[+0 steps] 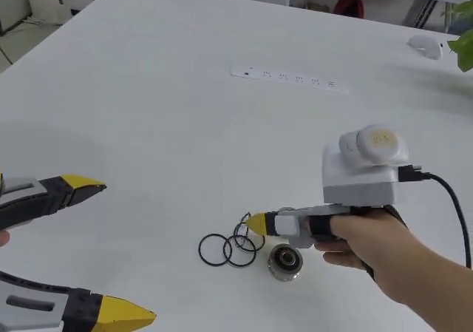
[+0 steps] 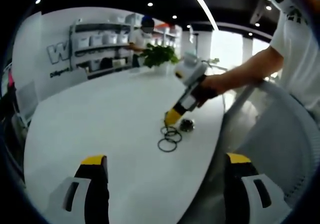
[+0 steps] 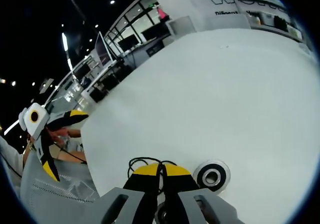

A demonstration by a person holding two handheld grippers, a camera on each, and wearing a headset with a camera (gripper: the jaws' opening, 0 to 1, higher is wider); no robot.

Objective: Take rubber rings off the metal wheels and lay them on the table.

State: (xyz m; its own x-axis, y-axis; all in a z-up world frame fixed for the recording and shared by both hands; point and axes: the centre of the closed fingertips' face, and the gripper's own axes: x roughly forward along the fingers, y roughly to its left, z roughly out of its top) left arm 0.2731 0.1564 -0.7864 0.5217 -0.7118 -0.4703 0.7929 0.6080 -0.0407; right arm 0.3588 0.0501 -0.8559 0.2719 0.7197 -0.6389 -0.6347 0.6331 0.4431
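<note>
Pinching a thin rubber ring in the right gripper, with the jaws pressed almost together and the tip just beside the metal wheel. Probably carrying that ring clear of the wheel to lay it with the others. Keeping the tip low over the table, likely so as to set the ring flat rather than let it roll.

Already off and lying flat just beside the wheel, on the side away from the holding hand: loose rings, overlapping one another.

Holding the left gripper well apart from the wheel, spread wide and gripping nothing, seemingly in reserve to steady the wheel.

Working on a smooth, bare white tabletop, pale enough to show the black rings plainly. Well beyond the wheel, a white power strip; farther still, a leafy plant at the table's edge. Behind that, shelving along a white wall, under a dark ceiling with spot lights.
</note>
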